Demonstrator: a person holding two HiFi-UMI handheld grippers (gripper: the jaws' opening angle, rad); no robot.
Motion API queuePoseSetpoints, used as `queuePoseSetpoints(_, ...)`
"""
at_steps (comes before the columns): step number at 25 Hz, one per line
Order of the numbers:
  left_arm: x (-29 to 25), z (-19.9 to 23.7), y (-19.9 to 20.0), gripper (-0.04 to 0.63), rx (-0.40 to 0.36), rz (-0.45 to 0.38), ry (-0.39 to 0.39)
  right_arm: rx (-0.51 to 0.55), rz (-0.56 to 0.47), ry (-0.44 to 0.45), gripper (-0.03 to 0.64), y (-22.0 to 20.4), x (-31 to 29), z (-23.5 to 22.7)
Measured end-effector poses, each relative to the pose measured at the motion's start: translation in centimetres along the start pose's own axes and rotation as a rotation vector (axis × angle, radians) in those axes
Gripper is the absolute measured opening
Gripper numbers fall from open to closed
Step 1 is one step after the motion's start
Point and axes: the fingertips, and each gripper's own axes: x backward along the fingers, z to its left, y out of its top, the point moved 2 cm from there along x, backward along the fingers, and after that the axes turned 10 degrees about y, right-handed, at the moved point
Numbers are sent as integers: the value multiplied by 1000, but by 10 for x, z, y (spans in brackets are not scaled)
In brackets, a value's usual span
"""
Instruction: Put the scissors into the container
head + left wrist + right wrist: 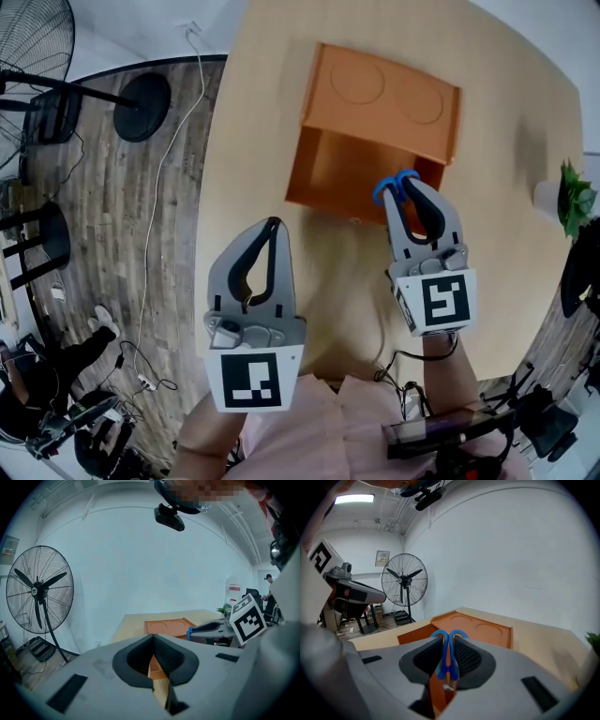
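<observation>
At orange container (384, 94) front edge: scissors (383, 189), blue handles clamped between right gripper (406, 187) jaws.
Left gripper (273, 225): jaws closed together, nothing held.

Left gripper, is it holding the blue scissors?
No, the left gripper has its jaws closed together on nothing, while the scissors are clamped in the right gripper.

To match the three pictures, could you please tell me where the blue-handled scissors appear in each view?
Head view: scissors right of centre, clamped at the tip of the right hand-held gripper, by the orange container's near right corner.
Left gripper view: scissors right of centre, only a blue bit showing.
Right gripper view: scissors at centre, between that gripper's jaws.
Shared landmark: the orange container.
</observation>
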Motion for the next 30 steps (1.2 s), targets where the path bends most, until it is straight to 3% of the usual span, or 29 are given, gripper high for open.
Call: queuePoseSetpoints(30,-27,38,-25,5,54,37,26,26,99,33,80,-7,-39,10)
